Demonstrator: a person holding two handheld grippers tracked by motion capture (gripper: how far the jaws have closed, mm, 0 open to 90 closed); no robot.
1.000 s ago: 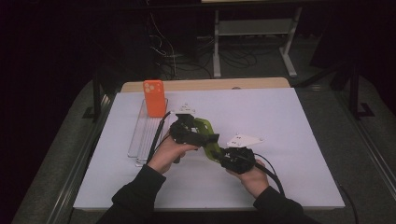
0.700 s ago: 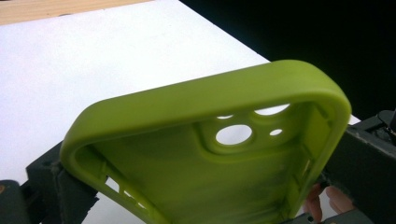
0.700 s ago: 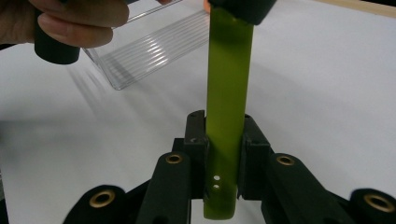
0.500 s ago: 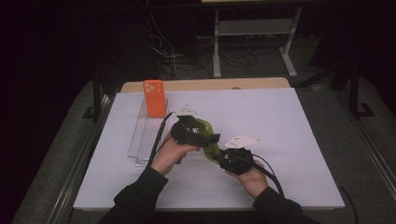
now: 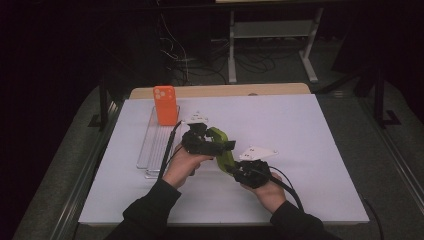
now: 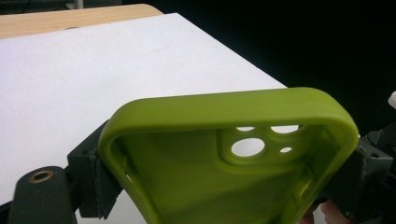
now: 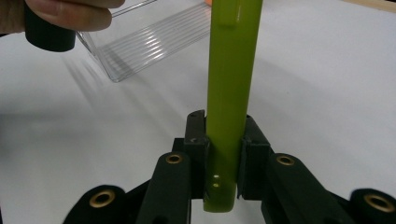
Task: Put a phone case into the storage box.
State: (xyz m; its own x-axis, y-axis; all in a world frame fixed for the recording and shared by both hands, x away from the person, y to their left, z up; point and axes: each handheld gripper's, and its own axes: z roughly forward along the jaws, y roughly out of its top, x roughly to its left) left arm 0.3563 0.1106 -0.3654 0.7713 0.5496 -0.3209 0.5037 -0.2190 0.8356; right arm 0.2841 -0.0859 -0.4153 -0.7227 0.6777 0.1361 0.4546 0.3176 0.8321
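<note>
A lime-green phone case [image 5: 223, 148] is held above the white mat between both hands. My left gripper [image 6: 224, 183] has just been closing its jaws and its pads now press on the case's two long sides; the case's hollow inside [image 6: 219, 172] with the camera cut-outs faces this camera. My right gripper [image 7: 225, 145] is shut on the thin lower edge of the same case [image 7: 231, 70], which stands upright between its pads. In the high view the left gripper [image 5: 220, 145] sits just left of the right gripper [image 5: 232, 167].
An orange phone case [image 5: 165, 104] stands upright at the far end of a clear ribbed tray [image 5: 152, 150] left of the hands. The tray [image 7: 140, 42] lies just beyond the right gripper. A white mat [image 5: 310, 135] covers the table, with a wooden strip [image 5: 220, 91] at its far edge.
The left gripper's jaws have closed in onto the sides of the green case. Both hands have stayed where they were, and the right gripper keeps its grip.
</note>
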